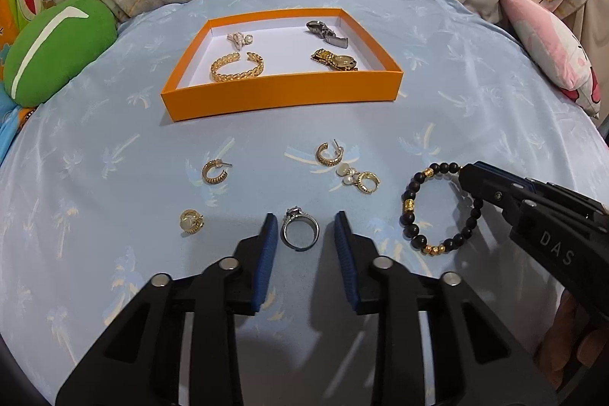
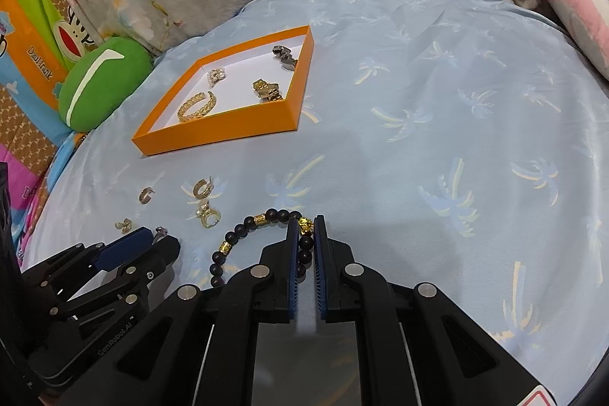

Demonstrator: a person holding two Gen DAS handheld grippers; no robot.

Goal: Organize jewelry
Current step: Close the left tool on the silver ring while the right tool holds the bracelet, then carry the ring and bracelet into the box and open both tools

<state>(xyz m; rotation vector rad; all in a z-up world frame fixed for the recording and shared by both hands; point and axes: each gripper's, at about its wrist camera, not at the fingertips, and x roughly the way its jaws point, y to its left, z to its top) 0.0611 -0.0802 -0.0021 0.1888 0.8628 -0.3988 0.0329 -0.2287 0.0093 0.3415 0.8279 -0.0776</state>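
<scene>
A silver ring with a stone (image 1: 300, 234) lies on the blue cloth between the fingers of my left gripper (image 1: 305, 215). The pads stand apart from it, so this gripper is open. My right gripper (image 2: 305, 233) is shut on a black bead bracelet with gold beads (image 2: 243, 227), which rests on the cloth. In the left wrist view that bracelet (image 1: 409, 206) lies to the right of the ring, with the right gripper (image 1: 466, 175) at its far side. An orange tray (image 1: 281, 94) farther back holds a gold cuff (image 1: 236, 67), a pearl piece (image 1: 239, 39), a silver watch (image 1: 327, 33) and a gold watch (image 1: 337, 60).
Loose on the cloth are two gold hoop earrings (image 1: 215, 172) (image 1: 329, 155), a pearl-and-gold earring (image 1: 357, 179) and a gold pearl ring (image 1: 191, 221). A green cushion (image 1: 57, 48) lies at the left, a pink pillow (image 1: 552, 48) at the right and floral fabric behind.
</scene>
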